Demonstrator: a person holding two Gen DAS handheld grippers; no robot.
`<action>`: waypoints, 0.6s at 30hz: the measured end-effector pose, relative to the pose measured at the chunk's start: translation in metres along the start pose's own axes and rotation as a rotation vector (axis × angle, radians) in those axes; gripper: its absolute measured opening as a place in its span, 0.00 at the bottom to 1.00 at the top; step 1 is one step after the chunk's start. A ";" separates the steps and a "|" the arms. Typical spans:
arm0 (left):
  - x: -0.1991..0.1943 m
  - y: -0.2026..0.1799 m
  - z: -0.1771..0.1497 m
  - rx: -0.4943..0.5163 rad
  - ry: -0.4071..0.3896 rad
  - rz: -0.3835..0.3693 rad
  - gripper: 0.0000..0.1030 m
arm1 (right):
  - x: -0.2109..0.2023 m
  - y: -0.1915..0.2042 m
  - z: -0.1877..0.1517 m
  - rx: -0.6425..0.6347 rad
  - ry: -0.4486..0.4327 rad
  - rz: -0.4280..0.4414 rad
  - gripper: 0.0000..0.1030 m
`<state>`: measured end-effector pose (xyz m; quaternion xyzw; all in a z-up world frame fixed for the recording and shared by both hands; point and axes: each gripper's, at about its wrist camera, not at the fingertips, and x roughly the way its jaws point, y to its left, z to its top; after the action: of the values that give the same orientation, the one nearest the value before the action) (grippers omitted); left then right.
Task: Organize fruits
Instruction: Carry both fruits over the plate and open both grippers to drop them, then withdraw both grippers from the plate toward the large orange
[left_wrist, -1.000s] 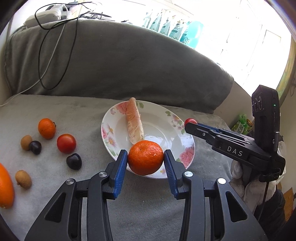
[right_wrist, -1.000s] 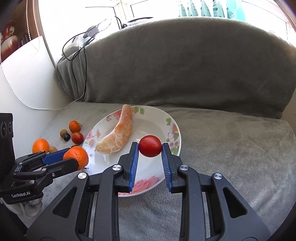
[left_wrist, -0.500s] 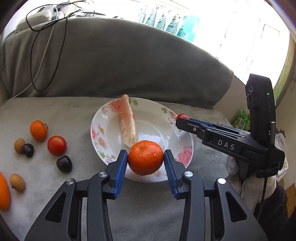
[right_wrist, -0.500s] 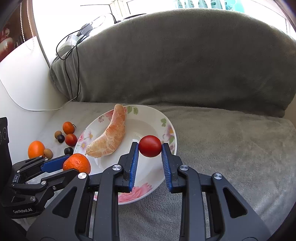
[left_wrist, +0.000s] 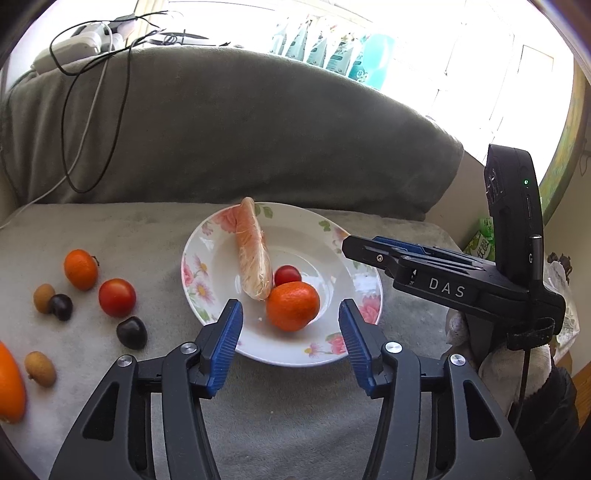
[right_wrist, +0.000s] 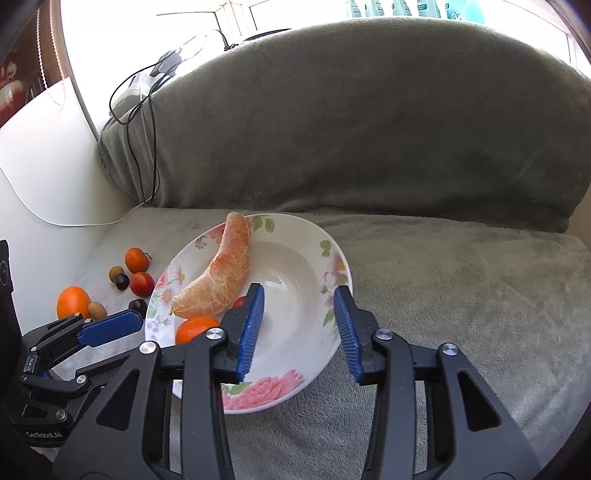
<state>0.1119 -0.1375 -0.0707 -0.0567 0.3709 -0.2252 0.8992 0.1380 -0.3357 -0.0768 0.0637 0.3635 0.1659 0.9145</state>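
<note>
A flowered white plate (left_wrist: 218, 325) (right_wrist: 295, 373) lies on the grey blanket. In it lie a peeled pomelo segment (left_wrist: 252, 258) (right_wrist: 218, 273), a mandarin (left_wrist: 293, 305) (right_wrist: 194, 328) and a small red tomato (left_wrist: 287, 275) (right_wrist: 239, 301). My left gripper (left_wrist: 290, 345) hangs over the plate's near rim, its jaws opening, pads clear of the mandarin. My right gripper (right_wrist: 300, 334) is over the plate's right half, jaws opening, with nothing between them; its left finger hides most of the small tomato.
Left of the plate lie loose fruits: a mandarin (left_wrist: 80, 268), a tomato (left_wrist: 117, 297), dark cherries (left_wrist: 132, 332), longans (left_wrist: 40, 369) and an orange (left_wrist: 9, 384) (right_wrist: 73, 301). The sofa back (left_wrist: 236, 133) rises behind, with cables (left_wrist: 74, 122) hanging over it. A gloved hand (left_wrist: 458, 328) holds the right gripper.
Both grippers opened. The mandarin dropped from the left jaws and the small tomato from the right jaws; both now lie in the plate beside the pomelo segment.
</note>
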 end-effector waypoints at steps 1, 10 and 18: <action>-0.001 0.000 0.000 0.001 -0.003 0.000 0.56 | -0.001 0.000 0.001 0.004 -0.004 0.000 0.56; -0.010 0.000 0.000 0.011 -0.023 0.008 0.74 | -0.009 0.001 0.005 0.014 -0.040 -0.028 0.91; -0.013 0.001 -0.002 0.015 -0.009 0.052 0.81 | -0.010 0.002 0.005 0.028 -0.025 -0.020 0.92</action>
<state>0.1030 -0.1311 -0.0641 -0.0413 0.3667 -0.2040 0.9068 0.1341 -0.3370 -0.0661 0.0751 0.3550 0.1509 0.9195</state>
